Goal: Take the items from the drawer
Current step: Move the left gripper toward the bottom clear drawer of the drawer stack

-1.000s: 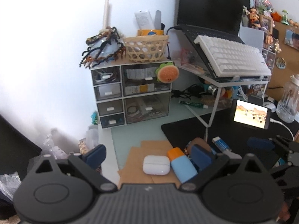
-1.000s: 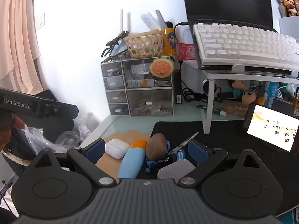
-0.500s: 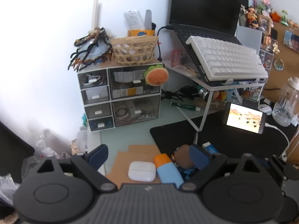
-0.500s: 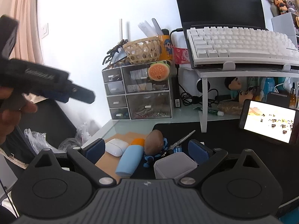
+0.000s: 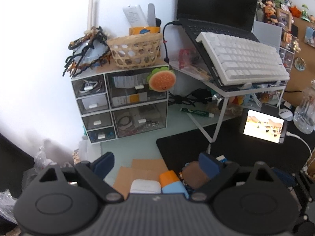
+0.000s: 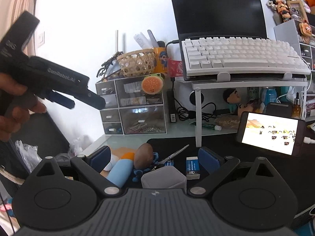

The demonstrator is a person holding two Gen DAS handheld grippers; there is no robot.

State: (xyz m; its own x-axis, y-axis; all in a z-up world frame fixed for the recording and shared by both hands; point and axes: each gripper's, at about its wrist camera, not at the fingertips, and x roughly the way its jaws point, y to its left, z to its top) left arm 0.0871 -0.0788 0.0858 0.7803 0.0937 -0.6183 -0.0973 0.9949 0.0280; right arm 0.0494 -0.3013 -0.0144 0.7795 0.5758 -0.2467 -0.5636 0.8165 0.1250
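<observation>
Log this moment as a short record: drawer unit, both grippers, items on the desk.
drawer unit: white organiser with clear drawers, all shut
left gripper: open, empty, raised, aimed at the drawers
right gripper: open, empty, over desk items
on desk: white earbud case, blue tube with orange cap, silver scissors, white eraser
</observation>
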